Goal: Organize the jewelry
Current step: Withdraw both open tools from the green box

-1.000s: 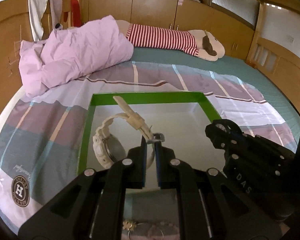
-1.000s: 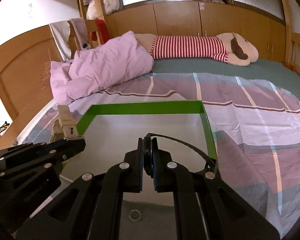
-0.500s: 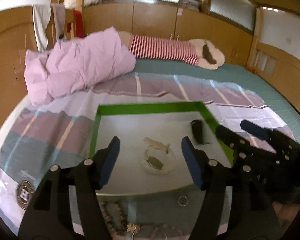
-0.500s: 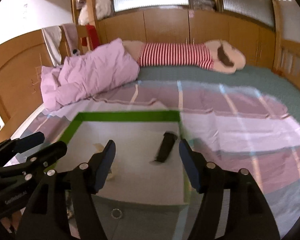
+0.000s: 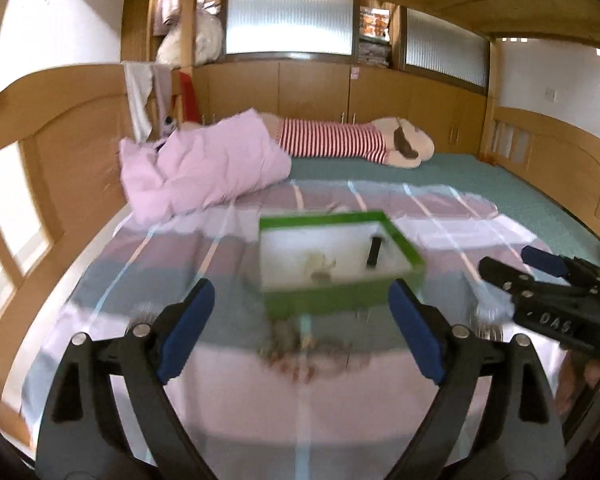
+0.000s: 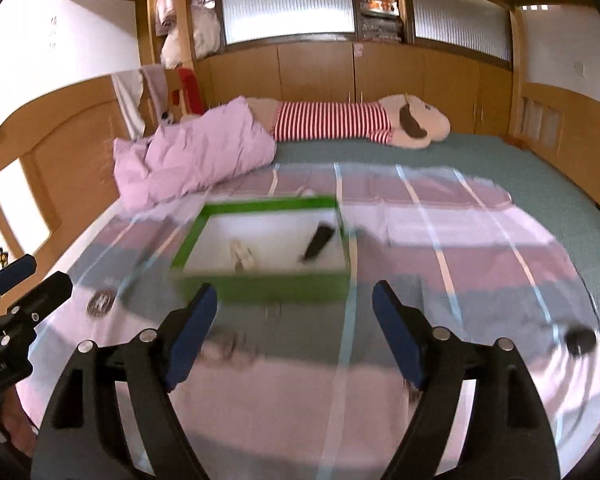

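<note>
Now both grippers, left (image 5: pixel 300 316) and right (image 6: pixel 294 316), have just been opening wide and hold nothing; the watch (image 5: pixel 318 266) lies in the green box (image 5: pixel 340 304), beyond the fingers.

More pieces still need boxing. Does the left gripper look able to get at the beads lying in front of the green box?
Probably yes: the left gripper is open and empty, and the beads lie uncovered just ahead.

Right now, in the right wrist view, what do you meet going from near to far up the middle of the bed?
Right hand-held gripper → green box → checked sheet → striped plush toy → wooden cabinets
</note>
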Available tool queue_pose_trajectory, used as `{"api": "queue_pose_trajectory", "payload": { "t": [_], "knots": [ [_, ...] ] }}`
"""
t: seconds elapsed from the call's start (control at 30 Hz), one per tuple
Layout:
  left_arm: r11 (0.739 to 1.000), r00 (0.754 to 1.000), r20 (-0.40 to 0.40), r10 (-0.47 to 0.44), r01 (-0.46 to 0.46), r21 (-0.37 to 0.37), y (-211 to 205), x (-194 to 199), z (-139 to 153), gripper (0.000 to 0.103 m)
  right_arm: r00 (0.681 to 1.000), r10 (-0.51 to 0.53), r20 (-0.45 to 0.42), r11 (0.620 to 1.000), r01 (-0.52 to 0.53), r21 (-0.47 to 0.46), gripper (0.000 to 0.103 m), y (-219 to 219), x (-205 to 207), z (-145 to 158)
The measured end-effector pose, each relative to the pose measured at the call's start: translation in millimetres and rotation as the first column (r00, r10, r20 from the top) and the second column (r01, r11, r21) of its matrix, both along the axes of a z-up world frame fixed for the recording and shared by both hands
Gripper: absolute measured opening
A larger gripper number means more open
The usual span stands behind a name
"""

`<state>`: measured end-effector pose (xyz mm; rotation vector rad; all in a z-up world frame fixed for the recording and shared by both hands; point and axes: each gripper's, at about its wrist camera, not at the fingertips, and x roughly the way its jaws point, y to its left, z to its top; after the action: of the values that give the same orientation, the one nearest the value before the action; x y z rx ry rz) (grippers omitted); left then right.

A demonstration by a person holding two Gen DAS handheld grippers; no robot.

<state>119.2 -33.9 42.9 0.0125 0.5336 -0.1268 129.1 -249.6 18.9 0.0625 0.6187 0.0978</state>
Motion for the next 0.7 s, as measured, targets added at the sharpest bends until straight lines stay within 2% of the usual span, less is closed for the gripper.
{"api": "queue_pose_trajectory", "payload": {
  "t": [0.13, 0.3, 0.43, 0.7],
  "knots": [
    [1.0, 0.997, -0.08, 0.006, -0.005, 0.015, 14, -34, -24, 0.088, 1.0, 0.006, -0.006, 1.0, -0.006, 0.002, 0.078, 8, -43, -17],
    [0.999, 0.995, -0.102, 0.01, -0.007, 0.033, 21, -60, -37, 0.088, 0.999, 0.036, -0.027, 0.999, -0.036, 0.008, 0.078, 22, -72, -30],
    [0.999, 0.993, -0.122, -0.005, 0.011, 0.045, 19, -62, -46, 0.088, 0.999, 0.043, -0.015, 0.999, -0.043, -0.008, 0.078, 33, -71, -31],
    [0.999, 0.994, -0.112, -0.011, 0.015, 0.035, 15, -62, -46, 0.088, 0.999, 0.03, -0.018, 1.0, -0.03, -0.003, 0.078, 33, -66, -34]
  ]
}}
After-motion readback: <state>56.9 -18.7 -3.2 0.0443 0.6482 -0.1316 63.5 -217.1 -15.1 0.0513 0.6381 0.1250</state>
